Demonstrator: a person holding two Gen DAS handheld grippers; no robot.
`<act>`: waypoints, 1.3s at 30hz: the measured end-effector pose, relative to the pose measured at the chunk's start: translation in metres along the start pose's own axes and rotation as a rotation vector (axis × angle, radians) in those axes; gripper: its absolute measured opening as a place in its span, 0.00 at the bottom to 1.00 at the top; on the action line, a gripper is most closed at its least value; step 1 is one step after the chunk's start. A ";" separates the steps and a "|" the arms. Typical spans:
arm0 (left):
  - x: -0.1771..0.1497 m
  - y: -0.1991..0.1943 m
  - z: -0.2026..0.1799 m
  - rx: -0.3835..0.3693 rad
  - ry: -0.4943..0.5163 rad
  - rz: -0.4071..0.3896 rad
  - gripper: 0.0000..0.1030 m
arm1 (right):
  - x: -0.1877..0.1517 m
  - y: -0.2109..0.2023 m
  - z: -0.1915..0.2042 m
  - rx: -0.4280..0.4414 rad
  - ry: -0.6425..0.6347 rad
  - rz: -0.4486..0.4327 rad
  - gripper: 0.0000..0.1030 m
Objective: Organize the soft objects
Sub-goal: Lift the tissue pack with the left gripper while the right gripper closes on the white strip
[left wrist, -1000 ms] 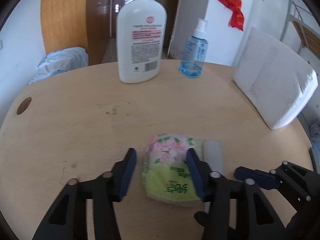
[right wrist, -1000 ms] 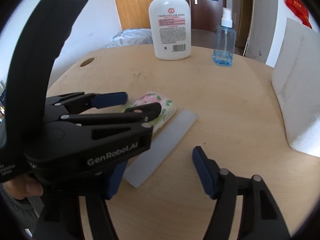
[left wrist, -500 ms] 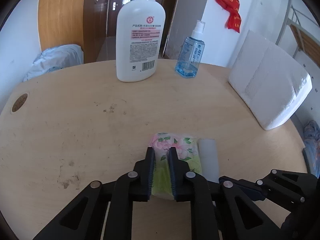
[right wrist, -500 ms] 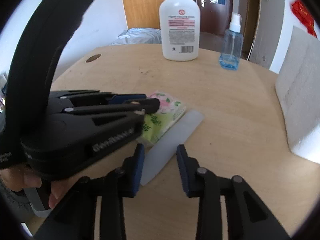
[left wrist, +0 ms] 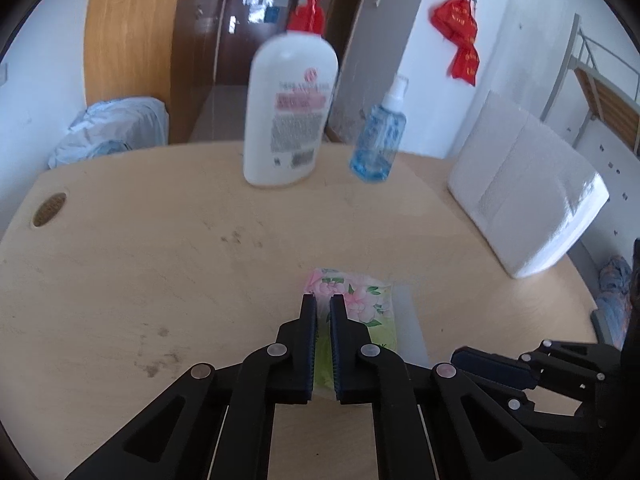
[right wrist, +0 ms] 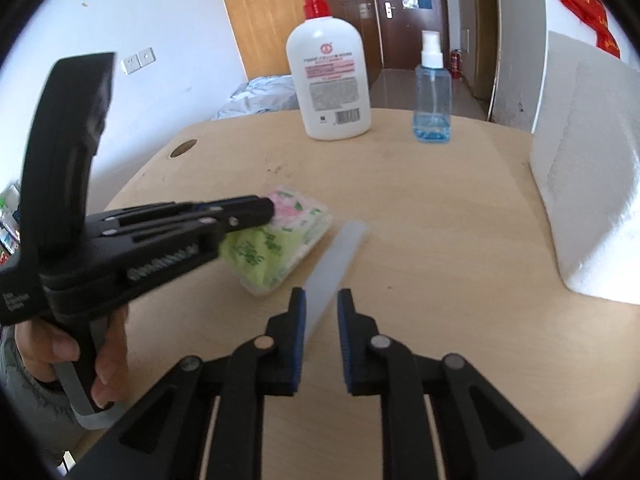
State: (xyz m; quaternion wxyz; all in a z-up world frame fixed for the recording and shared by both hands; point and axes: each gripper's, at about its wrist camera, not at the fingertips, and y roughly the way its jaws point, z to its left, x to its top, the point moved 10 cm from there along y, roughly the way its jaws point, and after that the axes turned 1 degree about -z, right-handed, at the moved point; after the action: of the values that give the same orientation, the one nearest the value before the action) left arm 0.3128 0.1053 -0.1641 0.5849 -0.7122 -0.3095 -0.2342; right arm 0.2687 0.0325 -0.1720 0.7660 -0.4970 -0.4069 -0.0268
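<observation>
Pale wood makes up the rounded worktop, with a white pump bottle and a blue spray bottle at its far edge, a white foam block to the right, and a brown door down the corridor behind.

Near the front edge lies the tissue pack, flowered pink and green. Just beside it, apparently touching its right side, is a flat translucent strip. The left tool pinches the pack's soft wrapper near its left side; its jaws have just been closing and now stand almost together with green film squeezed between them. The right tool has also been closing. Its jaws stand narrowly apart about the near end of the strip, but I cannot tell whether the pads press on it. A hand grips the left tool's handle.

My reading is that the grasping step is in hand: both soft things are being taken up before being moved or stacked. The next move calls for a gentle lift of the pack, watching that the thin wrapper does not slip or tear, and for the right tool to finish its hold on the strip.

A second ago both tools stood wide open, the left one straddling the pack, the right with the strip off to its left rather than between its jaws.
</observation>
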 end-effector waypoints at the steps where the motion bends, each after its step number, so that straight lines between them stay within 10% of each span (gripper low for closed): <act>1: 0.003 -0.005 0.000 0.005 0.009 -0.017 0.07 | 0.001 -0.001 -0.002 0.002 0.008 -0.004 0.18; 11: 0.013 -0.019 0.006 0.037 0.023 -0.070 0.07 | 0.004 0.010 0.003 -0.035 0.026 0.023 0.21; 16: 0.015 -0.022 0.015 0.044 -0.001 -0.076 0.07 | -0.001 0.018 0.011 -0.070 -0.023 0.052 0.46; 21: 0.013 -0.020 0.014 0.044 0.005 -0.070 0.07 | -0.003 0.022 0.008 -0.094 -0.033 0.069 0.49; 39: 0.013 -0.022 0.013 0.048 0.012 -0.077 0.07 | -0.004 0.019 0.007 -0.146 -0.086 0.050 0.21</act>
State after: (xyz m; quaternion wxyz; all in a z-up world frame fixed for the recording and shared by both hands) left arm 0.3062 0.1227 -0.1426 0.5942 -0.6840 -0.3388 -0.2534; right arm 0.2704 0.0465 -0.1872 0.7100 -0.5620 -0.4240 -0.0157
